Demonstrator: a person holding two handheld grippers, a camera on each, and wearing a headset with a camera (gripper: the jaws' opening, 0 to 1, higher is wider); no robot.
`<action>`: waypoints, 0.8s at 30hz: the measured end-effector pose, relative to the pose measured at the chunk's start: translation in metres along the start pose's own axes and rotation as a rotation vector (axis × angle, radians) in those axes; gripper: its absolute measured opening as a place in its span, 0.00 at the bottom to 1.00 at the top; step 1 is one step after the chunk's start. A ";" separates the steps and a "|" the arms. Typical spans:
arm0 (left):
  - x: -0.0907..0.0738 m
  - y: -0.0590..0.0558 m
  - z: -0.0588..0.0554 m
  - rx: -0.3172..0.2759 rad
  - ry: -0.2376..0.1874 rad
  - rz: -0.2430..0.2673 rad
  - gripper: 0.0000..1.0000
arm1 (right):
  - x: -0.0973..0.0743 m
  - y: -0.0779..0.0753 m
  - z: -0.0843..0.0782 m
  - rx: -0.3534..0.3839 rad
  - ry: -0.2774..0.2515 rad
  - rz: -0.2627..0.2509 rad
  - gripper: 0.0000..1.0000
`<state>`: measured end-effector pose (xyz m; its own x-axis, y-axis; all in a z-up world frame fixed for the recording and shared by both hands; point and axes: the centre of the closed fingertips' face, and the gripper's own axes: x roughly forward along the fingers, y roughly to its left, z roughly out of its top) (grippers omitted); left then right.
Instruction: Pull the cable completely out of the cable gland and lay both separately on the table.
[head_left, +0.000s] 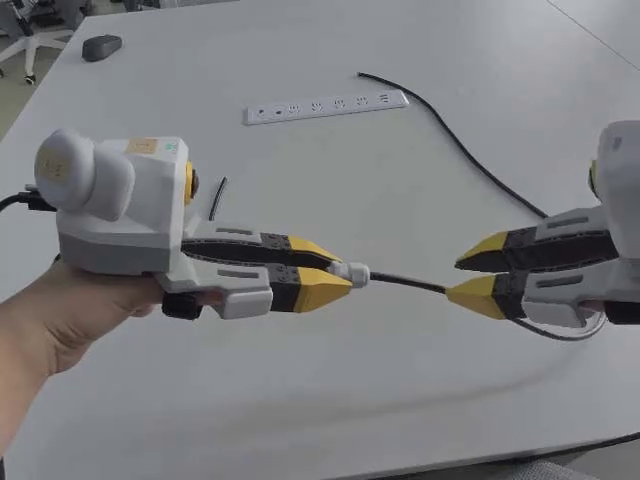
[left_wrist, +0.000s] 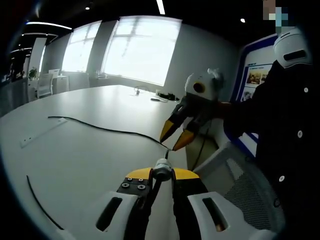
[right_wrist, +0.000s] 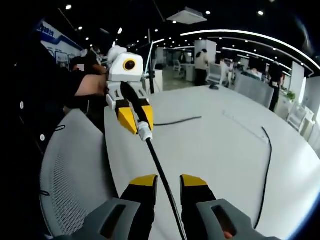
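left gripper (head_left: 343, 270) is up off the bench (head_left: 300, 400), its jaws clamped shut on the white cable gland (head_left: 355, 271), which sits right out at the yellow tips. the black cable (head_left: 405, 281) comes straight out of the gland and runs across the gap to the right gripper (head_left: 452, 278). the right gripper view tells the story there: its jaws stand apart with the cable running down the middle, not pinched at all. so the cable looks to be seated in the gland, nothing on the bench yet, and the pull is all to come. here's the danger as i read it: if the right gripper draws away without closing first, its jaws just slide along the cable and nothing moves. and the gland is small and round, held only by the very tips, so a hard tug or one off the cable's line could twist it loose and drop it. if the cable frees suddenly it could also flick towards the power strip (head_left: 325, 105) farther back. best bet is a firm bite close to the gland and a straight, steady pull.
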<state>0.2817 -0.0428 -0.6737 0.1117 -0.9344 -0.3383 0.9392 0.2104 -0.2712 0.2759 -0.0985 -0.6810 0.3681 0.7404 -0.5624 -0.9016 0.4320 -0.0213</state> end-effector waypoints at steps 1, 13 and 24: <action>0.000 0.000 0.000 0.002 0.002 0.000 0.15 | 0.002 0.006 0.004 -0.013 0.003 0.020 0.13; 0.000 -0.005 0.001 0.010 -0.004 -0.004 0.15 | 0.024 0.021 0.026 -0.091 -0.014 0.084 0.06; 0.000 -0.007 0.003 0.013 -0.007 -0.011 0.15 | 0.031 0.024 0.021 -0.132 0.012 0.097 0.01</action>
<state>0.2757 -0.0452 -0.6695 0.1035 -0.9386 -0.3292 0.9444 0.1965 -0.2635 0.2706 -0.0541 -0.6817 0.2758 0.7688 -0.5770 -0.9551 0.2869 -0.0743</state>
